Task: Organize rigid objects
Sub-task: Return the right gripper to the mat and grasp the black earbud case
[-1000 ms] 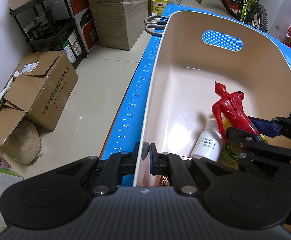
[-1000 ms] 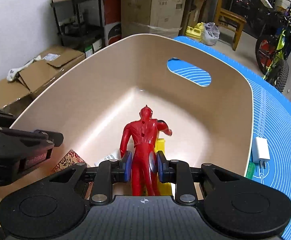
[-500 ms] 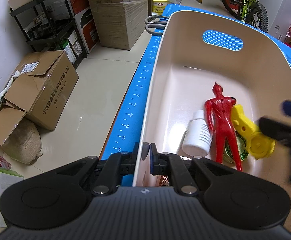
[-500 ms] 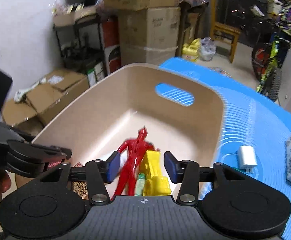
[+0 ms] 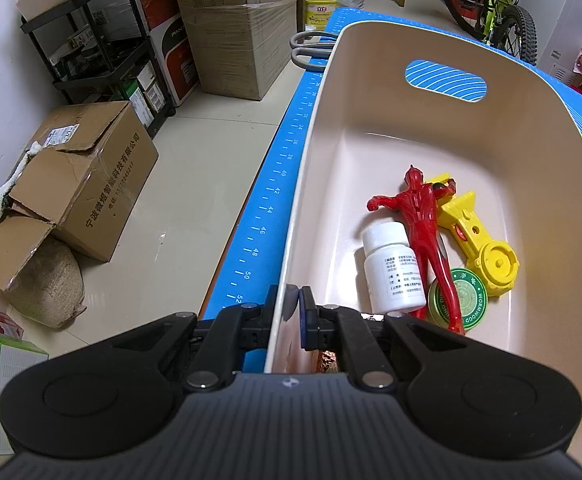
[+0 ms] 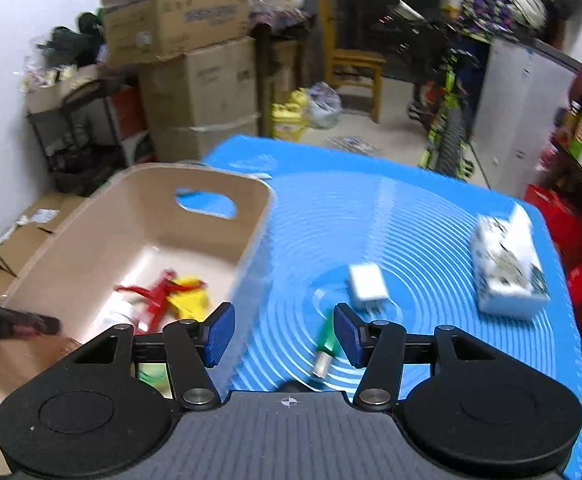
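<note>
Left tool (image 5: 294, 305) pinches smooth beige bin (image 5: 551, 128) wall beside glossy red figure (image 5: 425, 216).

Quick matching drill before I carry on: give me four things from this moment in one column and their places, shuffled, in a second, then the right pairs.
Things:
1. red figure
2. white charger
3. scissors
4. left gripper

Places:
A. on the blue mat, right of the bin
B. clamped on the bin's near rim
C. lying inside the beige bin
D. on the mat beyond the bin's far left corner

Pairs: 1-C, 2-A, 3-D, 4-B
</note>
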{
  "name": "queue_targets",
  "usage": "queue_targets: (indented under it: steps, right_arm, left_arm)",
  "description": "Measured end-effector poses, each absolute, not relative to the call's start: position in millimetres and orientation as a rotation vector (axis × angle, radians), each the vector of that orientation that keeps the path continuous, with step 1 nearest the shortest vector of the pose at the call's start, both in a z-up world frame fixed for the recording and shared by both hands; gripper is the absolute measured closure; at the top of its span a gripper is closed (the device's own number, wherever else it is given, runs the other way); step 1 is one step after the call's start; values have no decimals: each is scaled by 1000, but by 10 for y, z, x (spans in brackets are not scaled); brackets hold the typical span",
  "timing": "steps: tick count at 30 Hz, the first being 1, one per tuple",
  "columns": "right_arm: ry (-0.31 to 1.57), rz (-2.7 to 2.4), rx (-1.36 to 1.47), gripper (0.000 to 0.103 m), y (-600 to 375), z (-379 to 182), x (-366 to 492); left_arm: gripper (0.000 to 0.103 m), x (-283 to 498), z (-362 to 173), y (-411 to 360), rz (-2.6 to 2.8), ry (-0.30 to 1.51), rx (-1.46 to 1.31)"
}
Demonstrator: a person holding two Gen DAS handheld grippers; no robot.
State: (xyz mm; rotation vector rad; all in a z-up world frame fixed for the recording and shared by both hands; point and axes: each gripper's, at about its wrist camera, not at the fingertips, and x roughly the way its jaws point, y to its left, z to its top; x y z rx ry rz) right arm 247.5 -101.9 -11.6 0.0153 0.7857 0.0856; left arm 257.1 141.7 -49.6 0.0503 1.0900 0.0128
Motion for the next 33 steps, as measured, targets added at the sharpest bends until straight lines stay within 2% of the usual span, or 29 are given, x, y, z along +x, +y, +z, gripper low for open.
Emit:
queue_targets:
  steps: [14,18,25,28,31,33]
  right_arm:
    - [930,85,43,39,-1139,-1008,2485]
    - [932,93,51,35,-1049,-1164,2506]
    - [934,73,23,35,-933,-1304,2547]
    - [917,65,15,36,-915,-1314,2541]
    - [904,61,15,44,-916,-1315,2516]
    - [895,58,10,44,-906,-1318,2499]
  left_arm:
    - [92,2561,-495,1403,14,1090,48]
    - [92,2563,-495,1412,12,1091,46]
    - [92,2560,-501,1409,13,1091,46]
    - [92,2560,-505,1403,14,1092,48]
    - [92,2562,-509,1404,14,1092,49]
    - [92,2560,-508,1410,14,1092,47]
